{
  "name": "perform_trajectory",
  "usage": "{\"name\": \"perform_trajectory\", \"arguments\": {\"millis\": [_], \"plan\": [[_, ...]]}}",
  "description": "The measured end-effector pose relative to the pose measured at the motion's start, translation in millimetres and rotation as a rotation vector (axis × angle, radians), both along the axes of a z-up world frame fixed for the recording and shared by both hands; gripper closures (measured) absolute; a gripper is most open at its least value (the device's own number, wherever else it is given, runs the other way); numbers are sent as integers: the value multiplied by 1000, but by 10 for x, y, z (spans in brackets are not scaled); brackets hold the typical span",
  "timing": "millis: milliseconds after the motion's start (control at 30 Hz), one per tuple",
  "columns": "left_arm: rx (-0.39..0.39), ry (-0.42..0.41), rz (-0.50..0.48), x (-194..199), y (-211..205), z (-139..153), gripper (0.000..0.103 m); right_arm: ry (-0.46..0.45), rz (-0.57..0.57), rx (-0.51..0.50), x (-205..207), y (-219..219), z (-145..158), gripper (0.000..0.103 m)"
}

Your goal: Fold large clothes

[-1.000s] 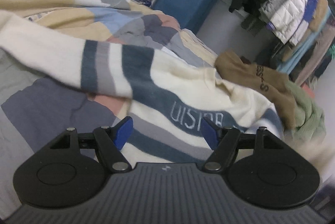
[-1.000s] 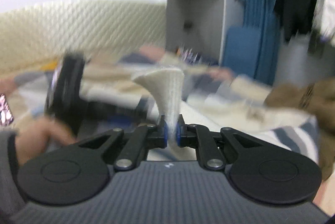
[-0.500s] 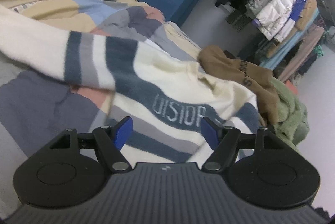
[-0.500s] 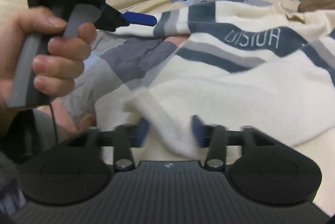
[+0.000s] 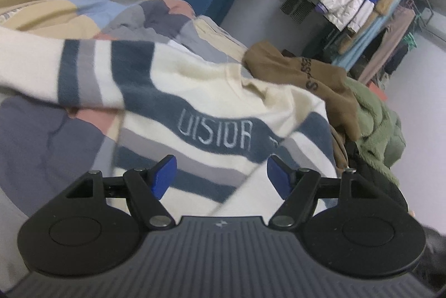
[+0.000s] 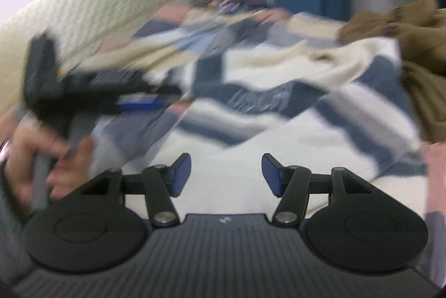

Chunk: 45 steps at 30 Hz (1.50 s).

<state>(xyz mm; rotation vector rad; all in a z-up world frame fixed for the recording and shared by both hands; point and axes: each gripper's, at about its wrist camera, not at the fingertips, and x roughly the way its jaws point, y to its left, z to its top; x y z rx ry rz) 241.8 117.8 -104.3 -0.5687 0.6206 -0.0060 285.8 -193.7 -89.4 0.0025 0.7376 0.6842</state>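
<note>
Lying on patchwork quilt [image 5: 41,147], striped sweater [image 5: 211,92], both grippers' fingers released, empty.

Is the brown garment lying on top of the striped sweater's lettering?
No, the brown garment lies beyond the striped sweater, clear of its lettering.

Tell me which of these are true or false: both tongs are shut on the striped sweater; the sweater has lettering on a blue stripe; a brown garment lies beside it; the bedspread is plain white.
1. Both tongs grip the sweater. False: the left tongs and right tongs stand open, holding nothing.
2. The cream knitted sweater with blue and grey stripes has lettering on a blue stripe. True.
3. A brown garment with dark lettering lies at the sweater's far edge. True.
4. The bedspread is plain white. False: the patchwork bedspread is made of blue, grey, tan and pink blocks.
</note>
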Motion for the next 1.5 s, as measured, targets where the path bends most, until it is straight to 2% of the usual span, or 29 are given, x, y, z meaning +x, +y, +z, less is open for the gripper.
{"name": "perform_trajectory", "arguments": {"millis": [200, 433, 500, 667, 767, 900, 1033, 1267, 1500], "plan": [[5, 69, -55, 116, -202, -198, 27, 45, -157, 21, 353, 6, -260, 45], [-15, 177, -94, 300, -352, -531, 28, 84, -201, 15, 519, 45, -637, 46], [-30, 207, -96, 369, -362, -622, 28, 96, -217, 3, 564, 24, -713, 53], [9, 280, -97, 489, -473, -799, 28, 112, -194, 1, 637, 10, -852, 56], [8, 294, -89, 521, -477, -834, 28, 170, -185, -41, 754, 27, -1002, 60], [-31, 287, -74, 494, -425, -802, 28, 225, -188, 9, 827, -58, -1122, 61], [-111, 262, -25, 431, -270, -734, 27, 229, -195, 27, 799, -94, -1117, 61], [-235, 205, 165, 285, 290, -593, 27, 180, -181, -17, 733, -38, -1109, 61], [-265, 181, 348, 160, 978, -516, 27, 202, -196, 7, 720, -107, -1095, 61]]}}
